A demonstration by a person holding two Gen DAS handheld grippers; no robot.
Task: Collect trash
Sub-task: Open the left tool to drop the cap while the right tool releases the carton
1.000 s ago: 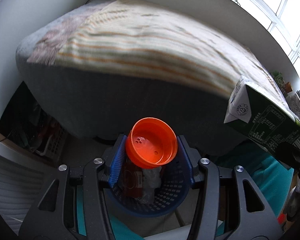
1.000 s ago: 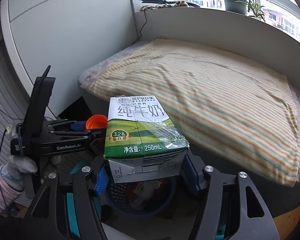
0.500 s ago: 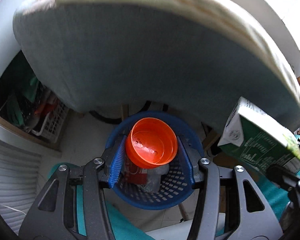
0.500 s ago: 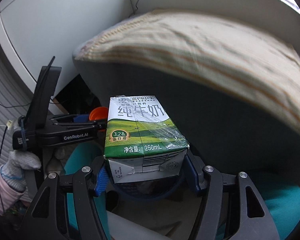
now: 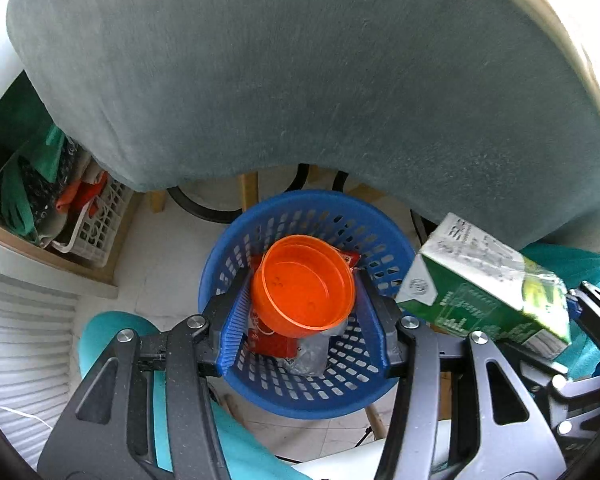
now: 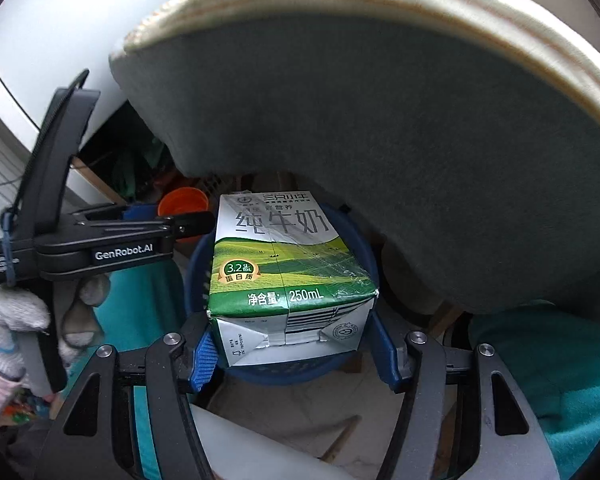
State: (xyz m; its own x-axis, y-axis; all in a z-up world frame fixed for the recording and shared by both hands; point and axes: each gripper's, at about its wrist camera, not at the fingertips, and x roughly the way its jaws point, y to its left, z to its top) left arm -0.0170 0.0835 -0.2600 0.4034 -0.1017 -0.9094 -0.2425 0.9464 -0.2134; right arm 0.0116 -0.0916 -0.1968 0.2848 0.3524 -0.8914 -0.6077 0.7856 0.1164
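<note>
The blue basket (image 5: 220, 276) sits open-topped directly below both tools, its mouth partly filled by a red packet (image 5: 270, 342) and crumpled clear wrapper (image 5: 314, 354) under the left tool (image 5: 303, 311). Ahead of and above the tools, the grey mattress edge (image 5: 300, 92) overhangs the basket's far rim, closing off that side. The milk carton (image 5: 486, 286) in the right tool (image 6: 290, 354) crowds the left tool's right flank, just beside the orange cup (image 5: 304, 290).

I'm looking into a home bedroom — a grey mattress (image 5: 320, 80) under a striped sheet (image 6: 380, 4) fills the far side. A blue wastebasket (image 5: 300, 216) sits on pale floor tiles (image 5: 168, 272); a cluttered white crate (image 5: 96, 224) lies left — plain white wall (image 6: 60, 40) beyond.
</note>
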